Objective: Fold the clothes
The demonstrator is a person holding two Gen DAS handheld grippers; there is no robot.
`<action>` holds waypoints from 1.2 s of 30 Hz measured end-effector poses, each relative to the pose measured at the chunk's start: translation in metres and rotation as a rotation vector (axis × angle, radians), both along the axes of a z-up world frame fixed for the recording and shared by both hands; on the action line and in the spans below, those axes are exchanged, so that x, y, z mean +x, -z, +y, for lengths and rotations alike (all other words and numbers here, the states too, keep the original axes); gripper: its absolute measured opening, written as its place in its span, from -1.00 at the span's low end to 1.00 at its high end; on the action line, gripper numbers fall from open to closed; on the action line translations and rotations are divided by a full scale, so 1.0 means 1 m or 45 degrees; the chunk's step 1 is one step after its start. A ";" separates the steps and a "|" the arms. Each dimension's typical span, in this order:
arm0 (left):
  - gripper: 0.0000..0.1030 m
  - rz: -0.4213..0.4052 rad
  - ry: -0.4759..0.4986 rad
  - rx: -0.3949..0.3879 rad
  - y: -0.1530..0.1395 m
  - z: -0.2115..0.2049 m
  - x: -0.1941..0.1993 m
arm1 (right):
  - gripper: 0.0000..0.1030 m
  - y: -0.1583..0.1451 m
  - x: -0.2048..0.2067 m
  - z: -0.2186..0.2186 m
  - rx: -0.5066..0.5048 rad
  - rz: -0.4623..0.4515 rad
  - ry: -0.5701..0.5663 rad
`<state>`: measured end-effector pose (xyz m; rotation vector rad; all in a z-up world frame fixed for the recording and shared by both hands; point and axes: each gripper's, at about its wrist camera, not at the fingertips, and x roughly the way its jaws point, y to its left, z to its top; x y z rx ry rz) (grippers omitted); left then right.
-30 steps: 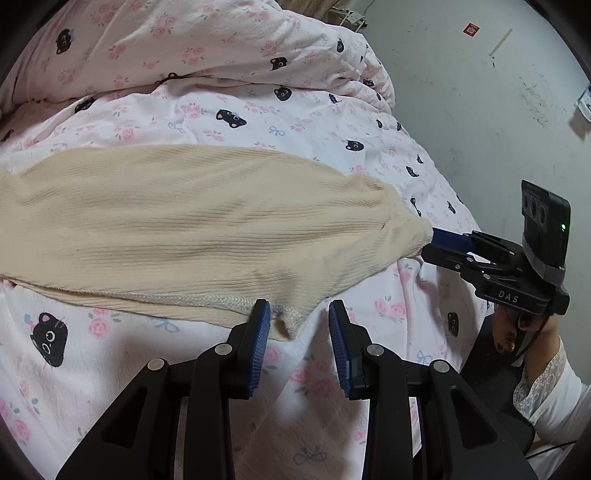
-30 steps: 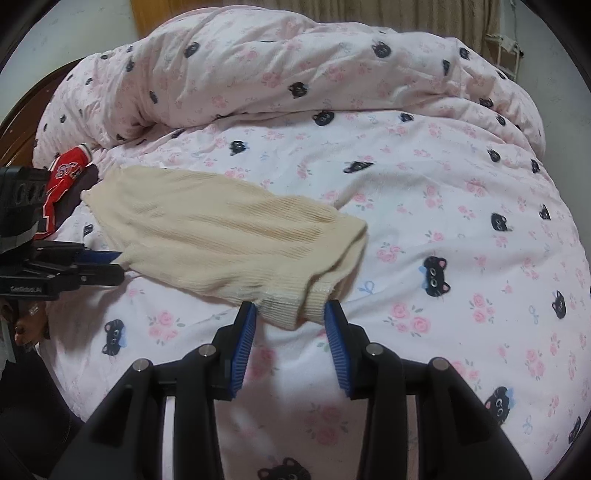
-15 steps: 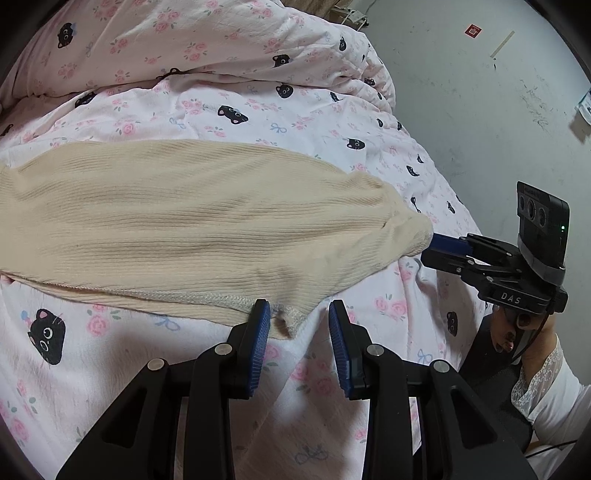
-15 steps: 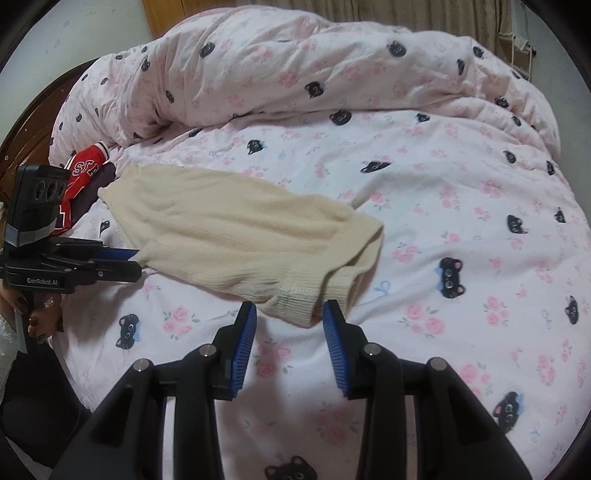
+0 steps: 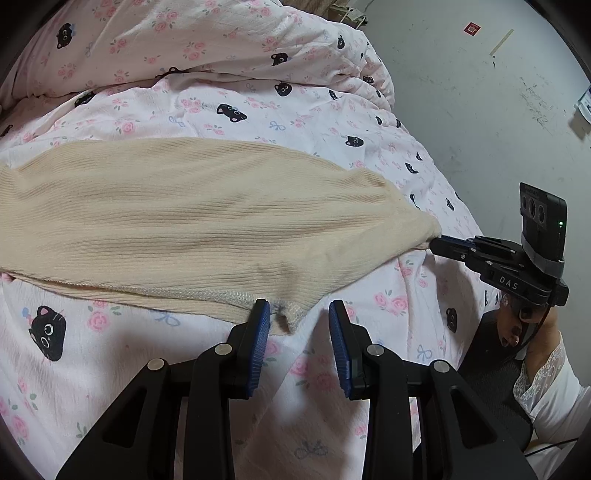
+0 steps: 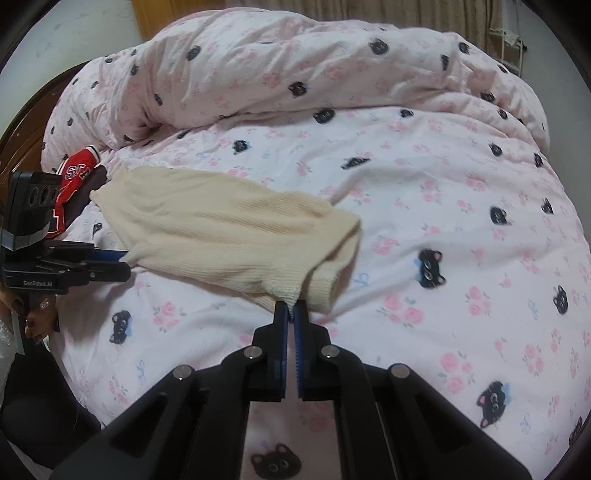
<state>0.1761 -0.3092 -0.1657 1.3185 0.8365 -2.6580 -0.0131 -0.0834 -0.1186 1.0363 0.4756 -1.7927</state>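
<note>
The cream ribbed sweater (image 6: 229, 236) lay flat on the flowered bedspread (image 6: 443, 206), soft, light and likely to sag, its near ribbed corner pinched by the right gripper (image 6: 290, 312), while the left gripper (image 5: 298, 319) stood apart around the other corner.

Home bedroom: bed under pink cat-print duvet (image 6: 424, 192) (rumpled), wooden headboard (image 6: 22, 122), curtain (image 6: 424, 14).
</note>
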 end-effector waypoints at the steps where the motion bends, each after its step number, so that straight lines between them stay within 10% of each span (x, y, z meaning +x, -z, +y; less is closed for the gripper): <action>1: -0.44 -0.002 0.003 -0.001 0.000 0.000 0.000 | -0.93 0.001 -0.001 0.002 0.012 -0.006 0.007; 8: -0.44 -0.011 0.008 0.007 0.001 0.000 -0.001 | -0.99 0.022 -0.002 0.001 0.165 -0.028 0.012; 16: -0.44 0.077 -0.045 -0.003 -0.022 -0.009 0.014 | -0.93 -0.008 -0.014 0.011 -0.041 0.033 0.123; 18: -0.43 0.113 -0.120 -0.026 -0.032 -0.023 0.025 | -0.84 -0.009 -0.009 0.007 -0.063 0.045 0.103; 21: -0.38 0.160 -0.284 -0.006 -0.040 -0.050 0.045 | -0.12 -0.012 -0.002 0.002 -0.096 0.063 0.074; 30: -0.20 0.191 -1.014 0.089 -0.025 -0.142 0.126 | -0.12 -0.016 0.024 -0.017 -0.168 0.076 -0.040; 36: -0.20 0.133 -1.077 0.069 -0.011 -0.148 0.127 | -0.11 -0.014 0.044 -0.031 -0.177 0.070 -0.132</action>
